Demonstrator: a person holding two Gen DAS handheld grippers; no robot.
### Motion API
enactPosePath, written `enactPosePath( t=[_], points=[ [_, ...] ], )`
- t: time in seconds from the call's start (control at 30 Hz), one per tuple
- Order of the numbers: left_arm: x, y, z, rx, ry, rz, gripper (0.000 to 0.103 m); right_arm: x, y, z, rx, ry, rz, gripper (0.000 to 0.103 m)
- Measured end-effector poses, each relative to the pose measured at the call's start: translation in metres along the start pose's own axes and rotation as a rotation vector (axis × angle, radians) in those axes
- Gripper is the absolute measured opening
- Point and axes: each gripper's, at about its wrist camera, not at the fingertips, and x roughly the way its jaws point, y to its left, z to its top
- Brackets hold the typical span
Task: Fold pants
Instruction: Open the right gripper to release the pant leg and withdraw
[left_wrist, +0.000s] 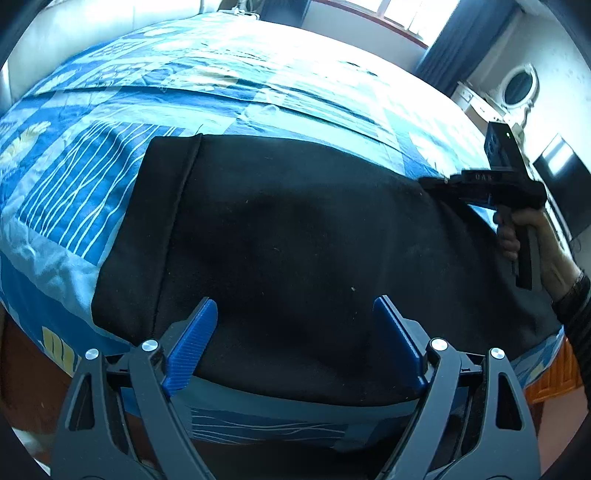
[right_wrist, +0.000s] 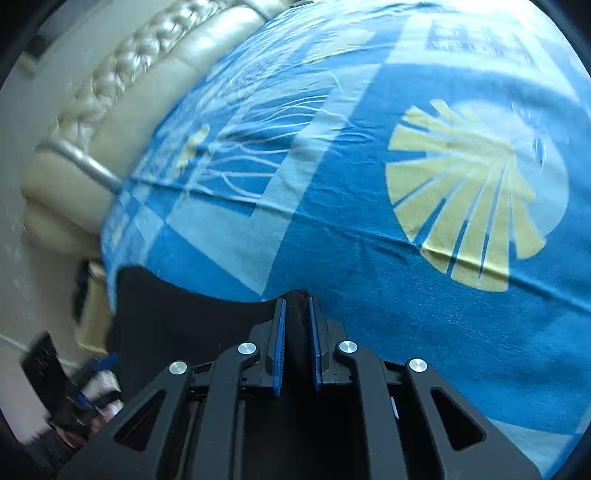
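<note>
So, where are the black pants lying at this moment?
The black pants lie on the blue patterned bedspread, filling the left wrist view's centre; the right gripper pinches their far right edge.

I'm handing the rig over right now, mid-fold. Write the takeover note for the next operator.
Right gripper: shut on the far edge of the black pants, fabric pinched between its fingers.
Left gripper: open, fingers straddling the near edge, gripping nothing.
Pants lie flat on the blue patterned bedspread as a broad dark rectangle, seemingly folded at least once.
Left: grip the near edge with the left gripper, then fold both held edges over.
</note>
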Motion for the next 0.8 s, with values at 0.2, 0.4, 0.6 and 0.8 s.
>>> enactPosePath(
  t=[0.2, 0.4, 0.6, 0.8],
  points=[
    [0.003, -0.001, -0.003, 0.028, 0.006, 0.014, 0.087, -0.040, -0.024, -0.006, 0.122, -0.125, -0.075, 0.018],
    [0.002, -0.001, -0.004, 0.046, 0.006, 0.018, 0.089, -0.161, -0.080, -0.060, 0.335, -0.353, -0.114, 0.034],
    [0.001, -0.003, -0.004, 0.044, 0.002, 0.024, 0.090, -0.322, -0.129, -0.196, 0.509, -0.599, -0.269, 0.061],
    [0.001, -0.004, -0.005, 0.037, 0.002, 0.032, 0.090, -0.434, -0.190, -0.356, 0.819, -0.809, -0.377, 0.061]
  ],
)
